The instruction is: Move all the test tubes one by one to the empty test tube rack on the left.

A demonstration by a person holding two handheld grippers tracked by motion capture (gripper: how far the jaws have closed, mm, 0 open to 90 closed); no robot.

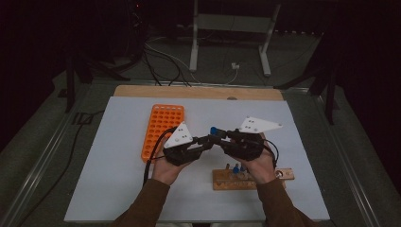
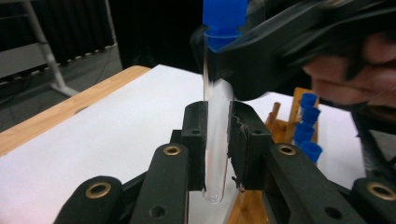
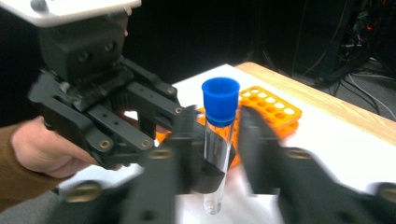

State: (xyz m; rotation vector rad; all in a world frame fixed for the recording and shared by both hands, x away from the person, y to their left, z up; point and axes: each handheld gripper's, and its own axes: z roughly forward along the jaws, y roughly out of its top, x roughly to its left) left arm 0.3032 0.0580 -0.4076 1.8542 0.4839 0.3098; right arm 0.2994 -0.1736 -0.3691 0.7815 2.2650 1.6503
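A clear test tube with a blue cap (image 1: 213,130) stands upright between the two grippers over the middle of the white table. My left gripper (image 2: 217,149) is shut on the tube's glass body (image 2: 215,93), near its rounded bottom. My right gripper (image 3: 217,128) is open, its blurred jaws standing apart on either side of the tube (image 3: 219,100) with gaps showing. From above, the left gripper (image 1: 208,140) and the right gripper (image 1: 223,136) meet tip to tip at the tube.
An orange rack of holes (image 1: 163,130) lies left of the hands. A wooden rack (image 1: 227,179) holding several blue-capped tubes (image 2: 306,128) sits near the front edge under the right hand. The wooden table edge (image 1: 198,92) runs along the back.
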